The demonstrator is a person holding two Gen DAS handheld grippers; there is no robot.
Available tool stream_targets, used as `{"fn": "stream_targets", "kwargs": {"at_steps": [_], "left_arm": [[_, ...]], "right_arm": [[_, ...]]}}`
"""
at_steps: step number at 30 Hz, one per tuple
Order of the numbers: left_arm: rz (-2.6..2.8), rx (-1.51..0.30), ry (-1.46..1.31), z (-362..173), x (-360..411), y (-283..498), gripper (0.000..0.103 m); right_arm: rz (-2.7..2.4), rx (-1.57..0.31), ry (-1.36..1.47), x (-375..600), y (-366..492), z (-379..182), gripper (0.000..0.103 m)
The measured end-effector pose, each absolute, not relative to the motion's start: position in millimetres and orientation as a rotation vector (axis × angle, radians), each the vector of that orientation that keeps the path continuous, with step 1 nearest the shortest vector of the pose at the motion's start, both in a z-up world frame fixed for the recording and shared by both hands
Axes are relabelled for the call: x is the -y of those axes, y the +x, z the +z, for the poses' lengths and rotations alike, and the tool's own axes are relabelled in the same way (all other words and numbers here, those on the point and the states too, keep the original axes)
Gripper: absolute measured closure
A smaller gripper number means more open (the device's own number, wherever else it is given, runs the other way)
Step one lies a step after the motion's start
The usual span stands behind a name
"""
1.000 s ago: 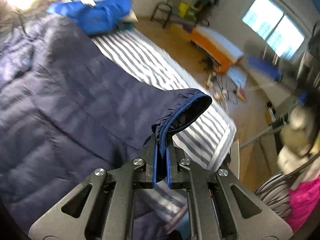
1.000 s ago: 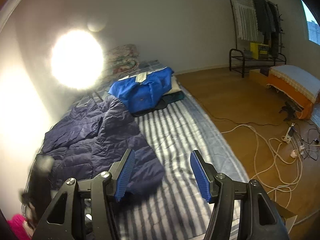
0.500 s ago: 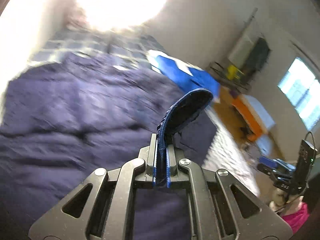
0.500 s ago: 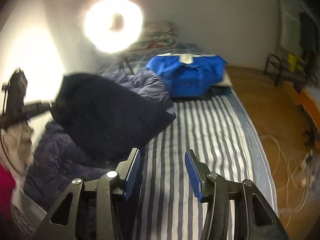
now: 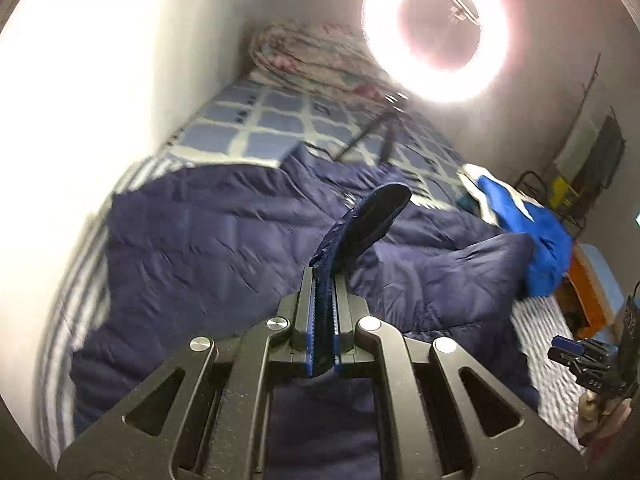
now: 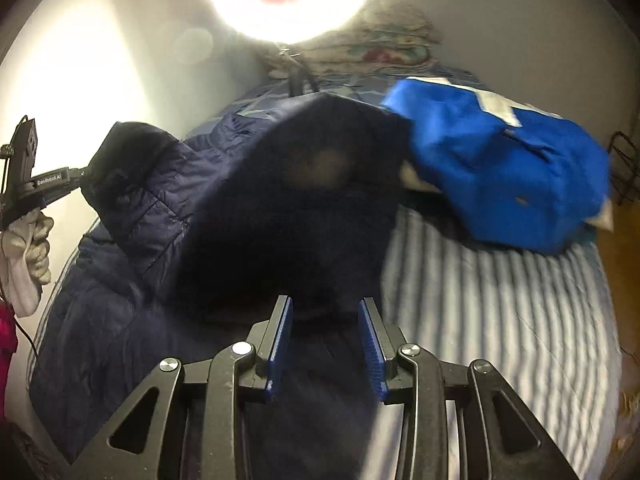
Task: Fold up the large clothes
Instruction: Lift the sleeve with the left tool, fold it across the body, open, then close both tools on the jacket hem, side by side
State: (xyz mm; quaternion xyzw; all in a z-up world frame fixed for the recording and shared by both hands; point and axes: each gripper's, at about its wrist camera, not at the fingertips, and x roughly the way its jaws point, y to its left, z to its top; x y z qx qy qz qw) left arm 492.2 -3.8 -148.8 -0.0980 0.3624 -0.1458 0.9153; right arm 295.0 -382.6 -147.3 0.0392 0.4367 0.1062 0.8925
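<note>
Pinching navy puffer jacket (image 5: 208,240) cuff (image 5: 368,220), centre frame, in clenched left gripper (image 5: 324,320); right gripper (image 6: 326,344) spread, empty. Probably light, soft, slippery; best gripped by hems.

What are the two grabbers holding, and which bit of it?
The left gripper is clamped on the cuff end of a sleeve of the dark navy quilted puffer jacket. The right gripper is open and holds nothing.
</note>
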Motion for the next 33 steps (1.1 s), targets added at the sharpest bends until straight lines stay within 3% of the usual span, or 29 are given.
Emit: {"fn": "stream_targets", "kwargs": {"at_steps": [8,13,16,21,27,29,33], "left_arm": [[-0.207,-0.791,-0.33,-198,-46,541,0.099],[-0.148,-0.862,-0.251,-227,-44,554,0.099],[-0.064,-0.876,-0.197,-235,-49,559,0.08],[0.025,-0.888,-0.149,-234,-72,557,0.08],[-0.069,-0.849,-0.134,-190,-90,511,0.077],[-0.105,-0.839,-0.135,-172,-93,487,0.053],[-0.162,-0.812,-0.075,-142,-99,427,0.051]], "right_arm": [[0.155,-0.92,0.02,343,366,-172,0.068],[-0.001,-0.976,0.022,357,395,-203,0.068],[-0.041,-1.003,0.018,363,405,-215,0.069],[-0.068,-1.027,0.022,371,416,-227,0.07],[-0.036,-0.976,0.037,375,395,-203,0.068],[0.005,-0.956,0.089,382,379,-188,0.068],[0.045,-0.9,0.079,392,333,-152,0.066]]}}
